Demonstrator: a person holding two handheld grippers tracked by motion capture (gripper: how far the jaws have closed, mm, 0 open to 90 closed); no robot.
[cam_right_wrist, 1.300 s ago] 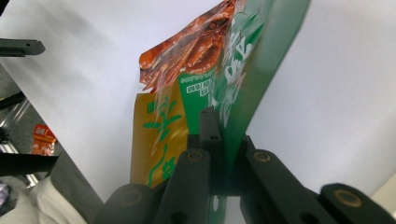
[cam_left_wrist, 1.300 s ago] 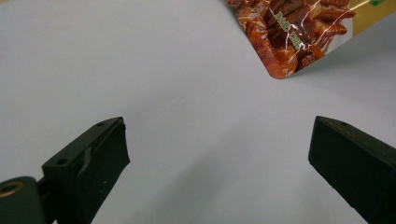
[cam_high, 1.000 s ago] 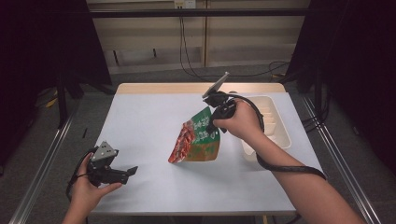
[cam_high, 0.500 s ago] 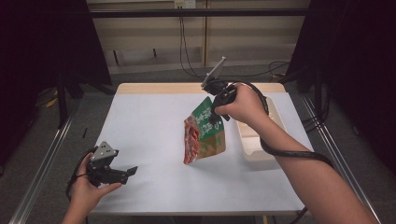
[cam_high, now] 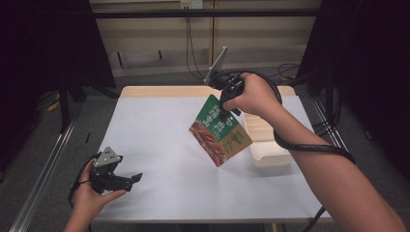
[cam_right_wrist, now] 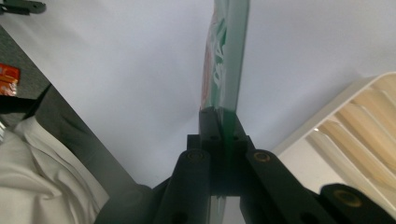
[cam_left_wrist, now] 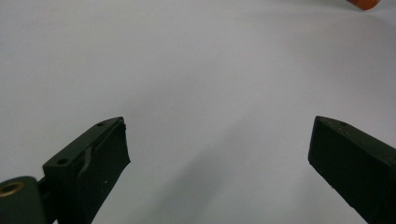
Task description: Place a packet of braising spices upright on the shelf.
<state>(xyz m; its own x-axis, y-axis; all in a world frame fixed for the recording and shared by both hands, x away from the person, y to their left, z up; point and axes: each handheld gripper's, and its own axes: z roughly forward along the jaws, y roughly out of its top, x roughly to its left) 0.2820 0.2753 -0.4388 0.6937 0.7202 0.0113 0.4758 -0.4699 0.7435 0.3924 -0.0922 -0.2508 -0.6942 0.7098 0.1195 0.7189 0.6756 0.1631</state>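
A green and red snack bag [cam_high: 220, 130] hangs in the air above the white table [cam_high: 159, 140], clear of its surface. My right gripper [cam_high: 227, 104] is shut on the bag's top edge, at the table's far middle. In the right gripper view the bag [cam_right_wrist: 224, 60] runs edge-on up from the closed jaws of my right gripper [cam_right_wrist: 223, 122]. My left gripper [cam_high: 135, 178] rests low at the table's near left, open, with nothing between its fingers. The left gripper view has my left gripper [cam_left_wrist: 219, 149] wide apart over bare table.
A cream slotted tray [cam_high: 266, 140] sits on the table's right side, just behind and right of the hanging bag; the same tray [cam_right_wrist: 355, 135] lies right of the jaws in the right gripper view. Cables hang over the far edge.
My right gripper has risen and drawn toward the far side, lifting the bag off the table until it hangs free. The left gripper has stayed put.
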